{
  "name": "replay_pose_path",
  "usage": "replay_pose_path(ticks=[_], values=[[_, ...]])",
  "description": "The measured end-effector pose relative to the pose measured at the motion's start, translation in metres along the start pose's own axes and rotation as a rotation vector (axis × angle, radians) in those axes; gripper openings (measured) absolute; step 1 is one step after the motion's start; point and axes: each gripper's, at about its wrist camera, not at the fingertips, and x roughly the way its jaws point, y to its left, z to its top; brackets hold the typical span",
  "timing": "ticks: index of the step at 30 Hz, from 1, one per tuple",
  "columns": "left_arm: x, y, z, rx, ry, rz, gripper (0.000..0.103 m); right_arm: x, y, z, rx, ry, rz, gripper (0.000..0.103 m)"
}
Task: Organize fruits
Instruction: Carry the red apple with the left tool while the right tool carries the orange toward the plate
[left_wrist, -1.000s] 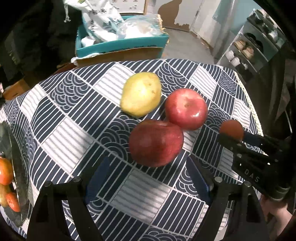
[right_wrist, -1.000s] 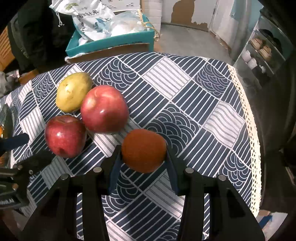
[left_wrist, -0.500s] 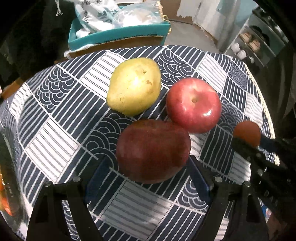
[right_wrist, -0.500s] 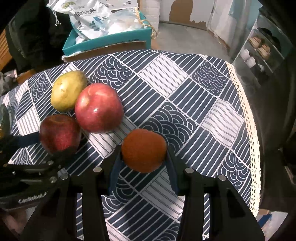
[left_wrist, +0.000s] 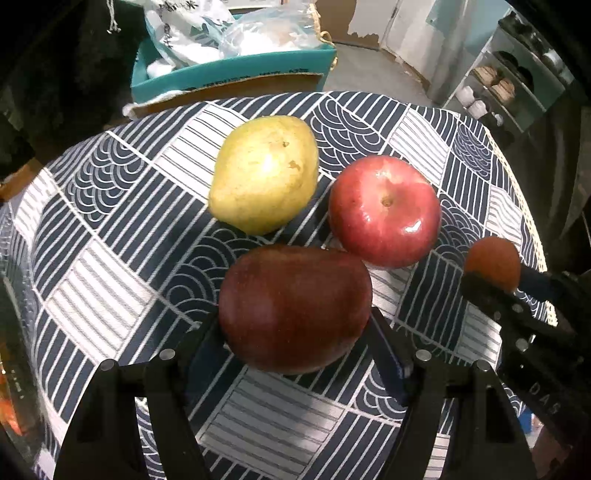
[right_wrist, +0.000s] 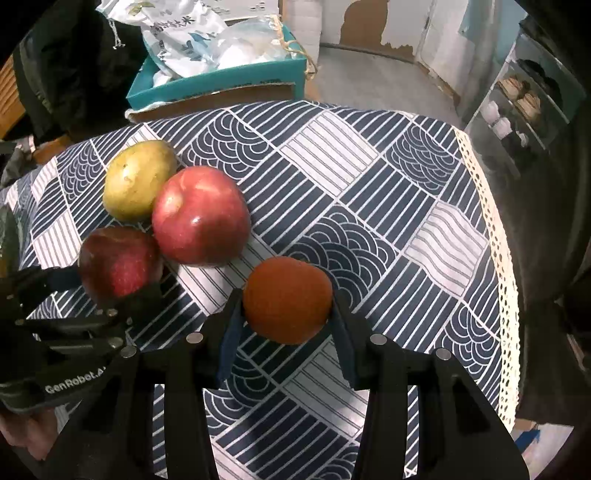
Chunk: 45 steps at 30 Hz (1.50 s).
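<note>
- Currently a two-handed pick step: both grippers are on fruit over the patterned tablecloth (right_wrist: 369, 206), nothing moved off yet.
- left gripper (left_wrist: 295, 339): jaws closing around the dark red apple (left_wrist: 295, 306). Apple sits between the blue pads; left pad looks at the skin, right pad close, firm contact not certain. Counting it as not yet pinched.
- right gripper (right_wrist: 286, 325): pressed in on the orange fruit (right_wrist: 288, 299), pads tight against both sides. Looks like an orange or persimmon, can't tell which. Whether it is lifted clear of the cloth is unclear.
- Other fruit: yellow pear (left_wrist: 264, 173) and bright red apple (left_wrist: 384, 210) lie just behind the dark apple, all three bunched close, near touching.
- Destination guess: dark dish at far left edge (left_wrist: 11, 369) with orange-red bits in it, blurred, not sure.
- Next move, my judgement: finish the left squeeze until both pads bear, then lift straight up so the dark apple doesn't nudge its neighbours; round glossy skin could slip if the grip is off-centre.
- Writing: "GenRobot.A…" on the left gripper body in the right wrist view; "DAS" on the right gripper body in the left wrist view, partly cut off.
- Background: teal box (right_wrist: 221, 79) with printed plastic bags beyond the table; bag print unreadable.
</note>
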Motion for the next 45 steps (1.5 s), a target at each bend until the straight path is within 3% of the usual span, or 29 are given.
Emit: replay_pose_path(ticks=[24,45], values=[[-0.090,0.035,-0.017,0.017,-0.115,0.081,0.075,-0.057,0.043,0.013,-0.070,-0.112,0.028,0.045],[-0.169,0.110,-0.051,-0.068,-0.200,0.151,0.075,-0.114,0.116,0.024,-0.173,-0.209,0.115,0.045]])
